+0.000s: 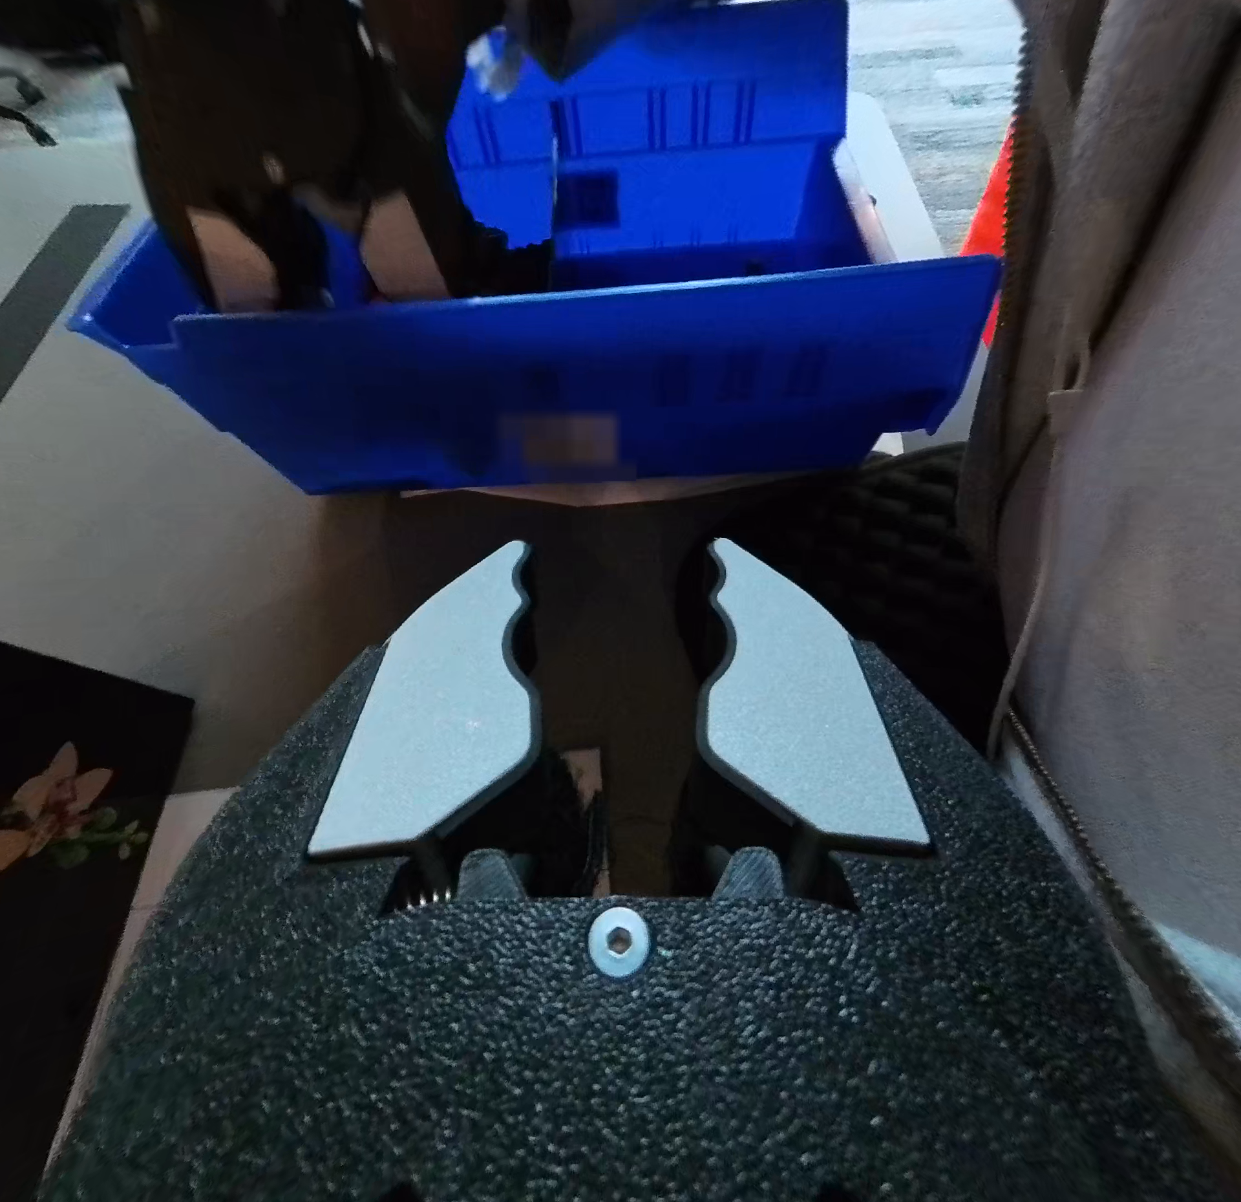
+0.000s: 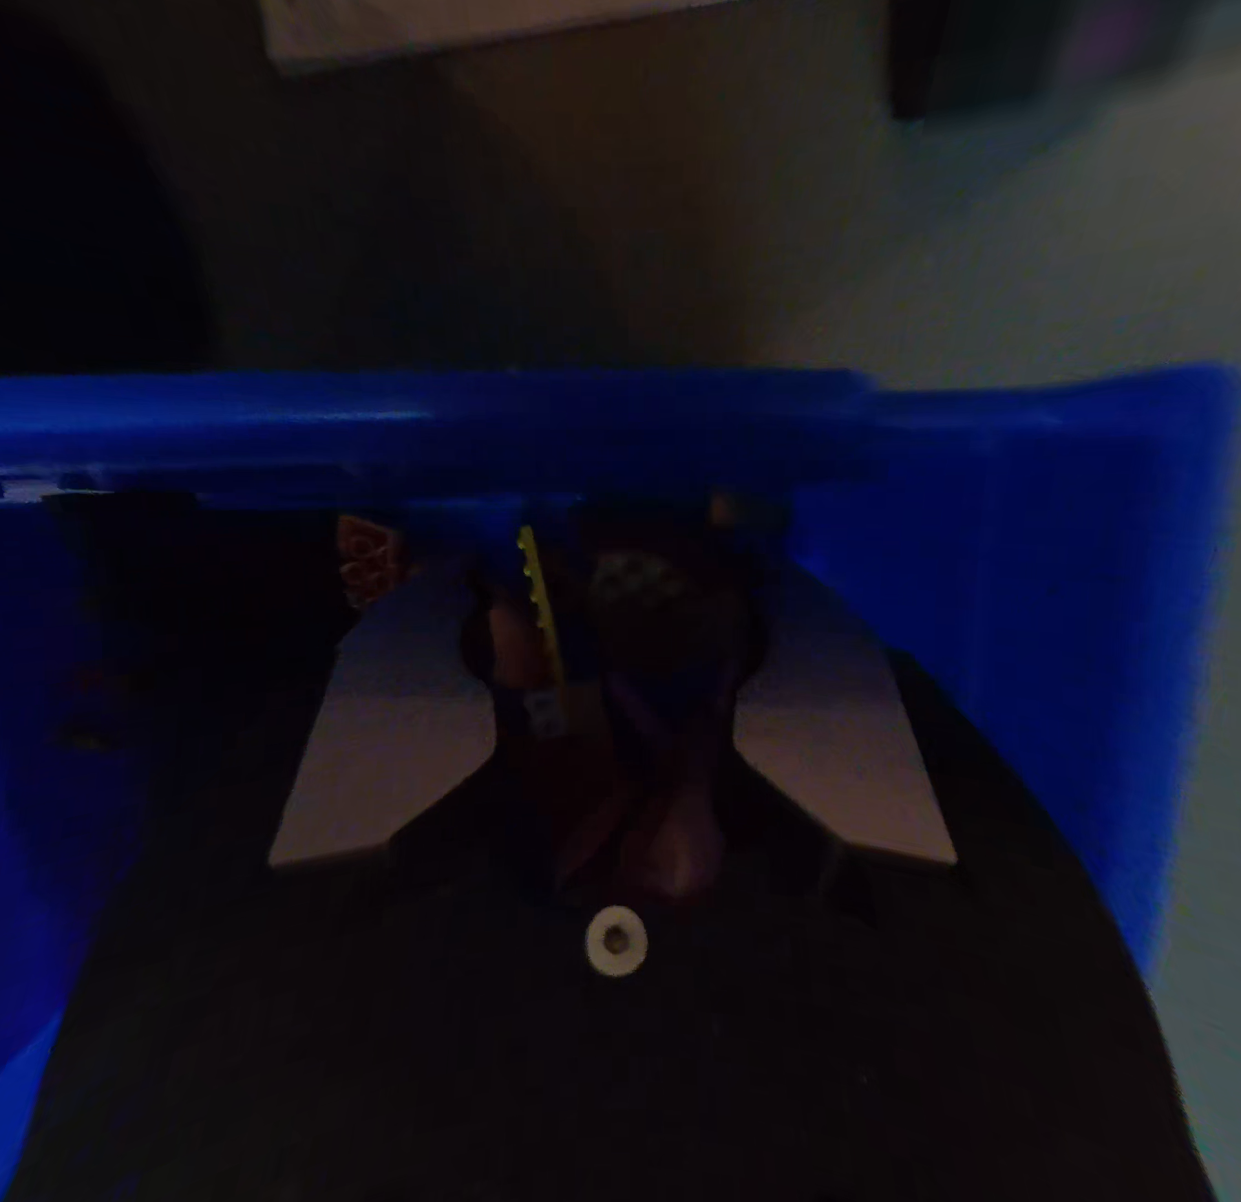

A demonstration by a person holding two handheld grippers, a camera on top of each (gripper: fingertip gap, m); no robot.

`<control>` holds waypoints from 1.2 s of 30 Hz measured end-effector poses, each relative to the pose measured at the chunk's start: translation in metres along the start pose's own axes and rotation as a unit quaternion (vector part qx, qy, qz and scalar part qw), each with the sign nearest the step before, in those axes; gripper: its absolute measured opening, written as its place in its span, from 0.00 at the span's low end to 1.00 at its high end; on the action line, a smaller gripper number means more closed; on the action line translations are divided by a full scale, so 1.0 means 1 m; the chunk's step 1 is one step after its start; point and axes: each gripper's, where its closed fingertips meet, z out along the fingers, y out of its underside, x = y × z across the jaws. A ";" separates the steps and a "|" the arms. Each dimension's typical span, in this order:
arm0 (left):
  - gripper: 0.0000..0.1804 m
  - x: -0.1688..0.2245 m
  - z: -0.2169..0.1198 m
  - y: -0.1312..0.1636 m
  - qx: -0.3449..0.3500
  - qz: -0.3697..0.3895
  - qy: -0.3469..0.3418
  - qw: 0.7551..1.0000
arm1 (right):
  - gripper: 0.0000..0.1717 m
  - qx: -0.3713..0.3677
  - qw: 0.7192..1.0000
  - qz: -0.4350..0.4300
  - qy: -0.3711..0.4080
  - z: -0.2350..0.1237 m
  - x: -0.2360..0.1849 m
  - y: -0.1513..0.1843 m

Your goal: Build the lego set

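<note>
We had our left tongs [image 1: 614,565] standing open on nothing, low on the near side of the blue bin [image 1: 537,390], which sat on a brown box [image 1: 591,518] with a grey jacket [image 1: 1128,431] at right. Our right tongs [image 2: 614,605] were down inside that bin, parted in the gloom; a yellow toothed strip [image 2: 537,585] and a dark lump [image 2: 645,585] lay between the tips, and whether anything was gripped we couldn't tell.

Both grippers [image 1: 614,568] [image 2: 614,605] (jaws parted)
</note>
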 end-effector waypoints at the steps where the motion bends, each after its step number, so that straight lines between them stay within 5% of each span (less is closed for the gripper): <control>1: 0.26 0.000 0.000 0.001 -0.001 -0.001 -0.001 1.000 | 0.34 -0.003 1.000 -0.007 -0.001 0.002 -0.001 0.001; 4: 0.26 -0.001 0.000 0.003 -0.006 -0.001 -0.002 1.000 | 0.22 -0.034 0.999 -0.027 -0.021 -0.003 -0.015 0.015; 9: 0.26 0.000 0.001 0.000 0.001 0.001 0.002 1.000 | 0.23 -0.054 0.998 0.016 0.027 -0.038 -0.011 0.043; 15: 0.26 0.003 0.000 -0.001 0.005 0.004 0.004 1.000 | 0.41 -0.100 0.987 0.096 0.088 -0.086 -0.010 0.078; 19: 0.26 0.003 -0.001 0.000 0.007 0.004 0.002 1.000 | 0.40 -0.210 0.969 0.093 0.093 -0.071 -0.010 0.109; 22: 0.26 0.002 -0.003 -0.001 0.007 0.009 -0.003 1.000 | 0.32 -0.224 0.969 0.079 0.074 -0.048 -0.010 0.104; 24: 0.26 0.001 -0.006 -0.002 0.009 0.008 -0.007 1.000 | 0.09 -0.121 0.989 0.077 0.045 -0.036 -0.013 0.065; 29: 0.26 0.000 -0.008 0.002 0.003 0.005 -0.013 1.000 | 0.19 0.010 0.995 0.093 0.038 -0.065 -0.009 0.017; 36: 0.26 0.000 -0.004 0.003 0.003 0.007 -0.007 1.000 | 0.33 -0.133 0.977 0.143 0.088 -0.087 -0.011 0.085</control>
